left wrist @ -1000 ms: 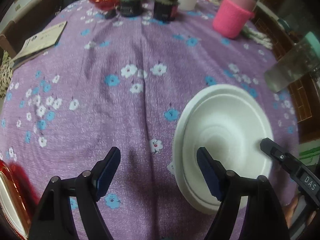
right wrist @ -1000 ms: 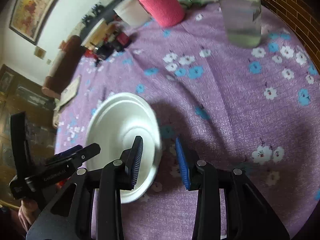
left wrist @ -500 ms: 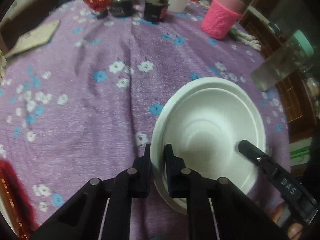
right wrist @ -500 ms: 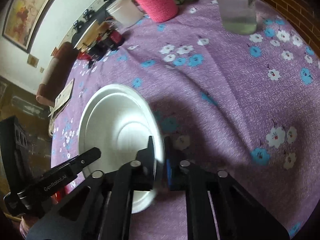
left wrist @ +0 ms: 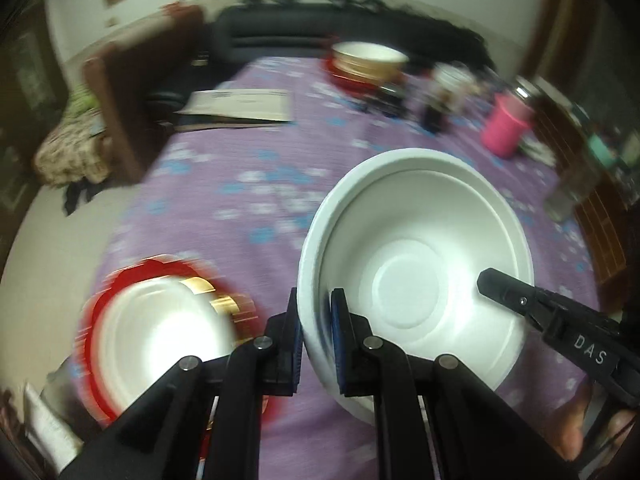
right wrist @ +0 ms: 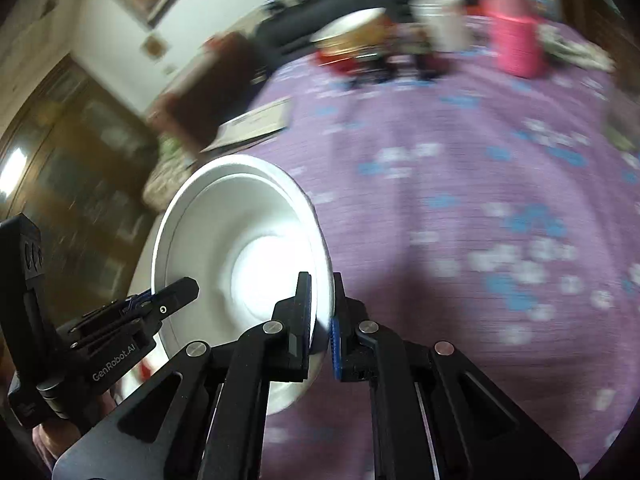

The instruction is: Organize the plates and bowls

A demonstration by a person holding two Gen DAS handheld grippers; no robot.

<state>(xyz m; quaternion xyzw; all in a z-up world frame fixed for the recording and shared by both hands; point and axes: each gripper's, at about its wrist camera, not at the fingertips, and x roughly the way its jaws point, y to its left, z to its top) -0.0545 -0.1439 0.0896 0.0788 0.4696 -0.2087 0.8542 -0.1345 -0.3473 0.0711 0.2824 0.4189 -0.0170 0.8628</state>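
A white foam bowl [left wrist: 416, 264] is held off the purple flowered tablecloth [left wrist: 248, 168] by both grippers. My left gripper [left wrist: 315, 336] is shut on the bowl's left rim. My right gripper [right wrist: 322, 312] is shut on the bowl's right rim; the bowl [right wrist: 240, 256] shows tilted in the right wrist view. The right gripper also shows in the left wrist view [left wrist: 544, 316], and the left gripper in the right wrist view [right wrist: 160, 304]. A second white bowl [left wrist: 160, 340] sits on a red plate [left wrist: 104, 308] at the lower left.
At the table's far end stand a stack of bowls on a red plate [left wrist: 366, 62], dark jars [left wrist: 434, 114], a white cup [right wrist: 440, 26] and a pink knitted cup [left wrist: 506, 130]. A booklet [left wrist: 240, 106] lies far left. A glass jar [left wrist: 572, 192] stands right. A brown chair [left wrist: 132, 108] is left.
Both grippers closed on the bowl's rims and lifted it off the table. The view swung left, so the red plate with the second white bowl came into sight.
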